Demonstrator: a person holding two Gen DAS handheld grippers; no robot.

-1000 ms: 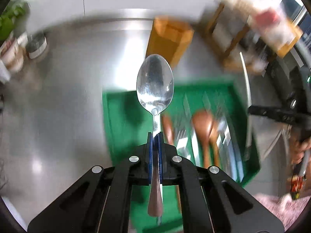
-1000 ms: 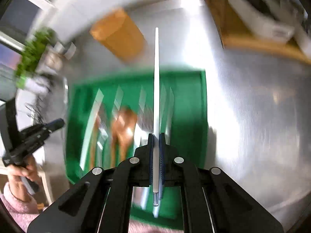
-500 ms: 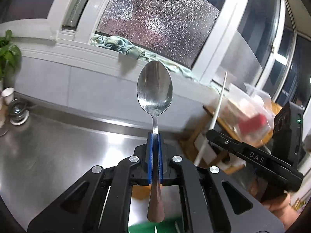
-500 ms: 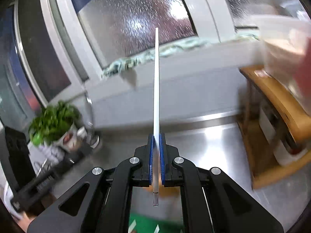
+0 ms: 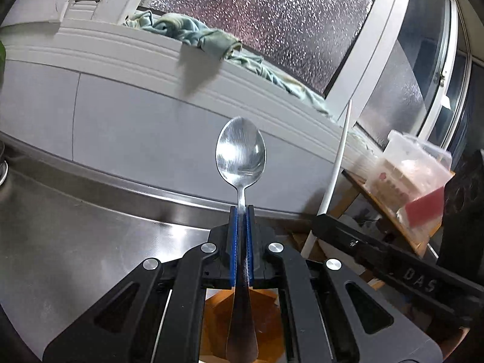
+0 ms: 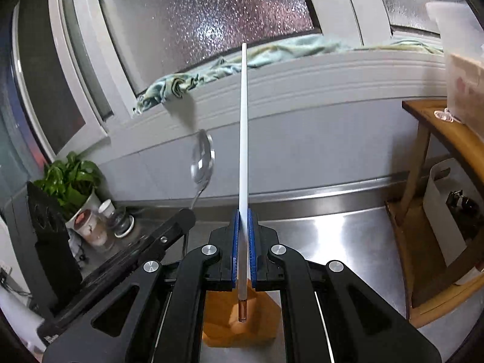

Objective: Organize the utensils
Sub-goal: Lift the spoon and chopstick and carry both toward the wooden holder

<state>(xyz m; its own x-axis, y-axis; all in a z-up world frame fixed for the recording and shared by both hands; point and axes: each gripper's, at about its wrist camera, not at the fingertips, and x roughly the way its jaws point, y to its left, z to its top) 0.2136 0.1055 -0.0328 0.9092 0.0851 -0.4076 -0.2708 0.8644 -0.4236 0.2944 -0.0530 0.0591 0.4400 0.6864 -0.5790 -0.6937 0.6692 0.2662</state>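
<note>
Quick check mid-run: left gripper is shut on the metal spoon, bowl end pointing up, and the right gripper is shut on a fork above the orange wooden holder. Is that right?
Not quite. The right gripper is shut on a long white chopstick, not a fork, as the right wrist view shows. The rest stands: the left gripper is shut on the metal spoon, bowl end up, and the orange wooden holder sits below the chopstick's lower end.

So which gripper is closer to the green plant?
Left. The left gripper, with its spoon, sits between the green plant and the right gripper, which holds a white chopstick farther over.
</note>
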